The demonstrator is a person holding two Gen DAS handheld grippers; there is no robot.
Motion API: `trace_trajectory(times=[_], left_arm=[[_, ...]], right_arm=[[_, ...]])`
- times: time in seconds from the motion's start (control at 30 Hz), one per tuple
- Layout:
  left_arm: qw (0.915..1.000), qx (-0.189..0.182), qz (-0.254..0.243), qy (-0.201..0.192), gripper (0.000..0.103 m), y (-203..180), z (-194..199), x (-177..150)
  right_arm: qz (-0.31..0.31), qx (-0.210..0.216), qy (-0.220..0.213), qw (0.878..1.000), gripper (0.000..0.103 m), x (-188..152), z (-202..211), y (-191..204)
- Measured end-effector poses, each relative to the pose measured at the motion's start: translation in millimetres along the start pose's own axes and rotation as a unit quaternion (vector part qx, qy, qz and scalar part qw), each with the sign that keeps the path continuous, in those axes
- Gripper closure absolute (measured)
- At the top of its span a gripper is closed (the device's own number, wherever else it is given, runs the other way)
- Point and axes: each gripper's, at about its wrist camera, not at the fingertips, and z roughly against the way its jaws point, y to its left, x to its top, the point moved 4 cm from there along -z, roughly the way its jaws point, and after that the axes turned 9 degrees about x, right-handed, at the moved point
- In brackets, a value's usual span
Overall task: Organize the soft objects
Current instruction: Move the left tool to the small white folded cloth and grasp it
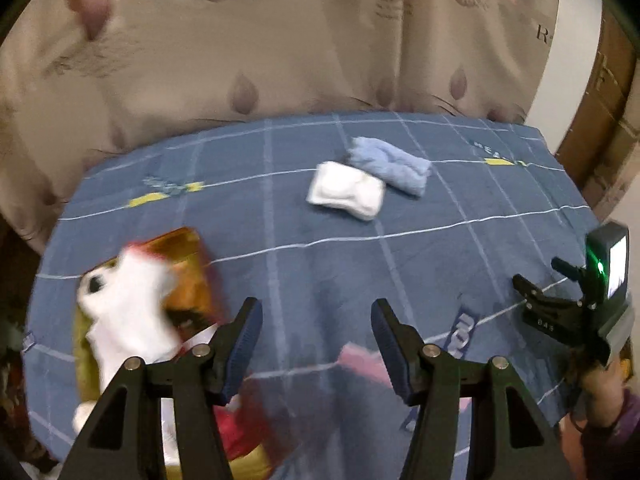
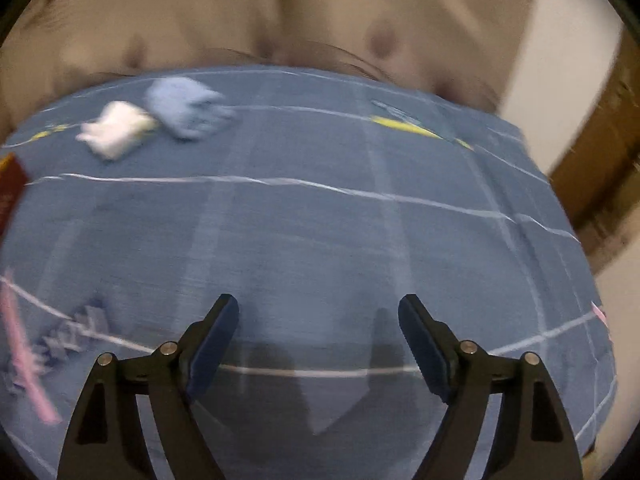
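Left wrist view: we see the left tongs [image 1: 316,316] spread apart with nothing between them, over the blue checked bed cover [image 1: 460,248]. A white folded cloth [image 1: 346,190] and a light blue folded cloth [image 1: 390,166] lie touching, well ahead of the tongs. A white plush toy [image 1: 128,304] sits just left of them, blurred. In the right wrist view, the right tongs [image 2: 319,314] gape wide, empty; both cloths lie far ahead, to the left.

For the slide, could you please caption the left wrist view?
Open left gripper above a blue checked cloth, white bundle touching a light-blue bundle.
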Motion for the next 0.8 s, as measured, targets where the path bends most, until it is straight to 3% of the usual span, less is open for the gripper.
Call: trace_trajectory(times=[0.03,0.17,0.27,0.4,0.5,0.63,0.7,0.8], left_arm=[[0.9999,-0.011,0.001,0.01,0.045,-4.3,-7.4,6.1],[0.9955,-0.063,0.022,0.067,0.045,-24.0,-47.7,32.3],[0.9891,-0.087,0.051,0.107,0.045,-33.7,-79.5,48.7],[0.9696,-0.13,0.122,0.167,0.045,-36.1,-125.9,60.7],[0.9539,-0.156,0.174,0.188,0.045,-30.8,-149.2,68.7],[0.9393,-0.156,0.231,0.2,0.044,-21.5,-172.3,75.8],[0.9351,-0.162,0.249,0.193,0.043,-21.2,-174.6,82.3],[0.9354,-0.158,0.251,0.192,0.043,-24.2,-181.5,95.1]], right_arm=[[-0.014,0.001,-0.007,1.0,0.016,-1.8,1.1,-11.8],[-0.049,0.008,-0.015,0.999,0.015,-2.9,0.0,-31.2],[-0.034,0.003,-0.023,0.999,0.015,-1.7,0.8,-24.7],[-0.038,0.026,-0.024,0.999,0.015,-2.2,1.7,-24.8],[-0.048,0.039,-0.027,0.998,0.015,-2.3,2.5,-27.2],[-0.045,0.051,-0.03,0.997,0.015,-2.3,3.5,-25.6],[-0.047,0.056,-0.033,0.997,0.015,-2.8,5.0,-25.7],[-0.046,0.064,-0.034,0.996,0.015,-2.8,5.5,-24.8]])
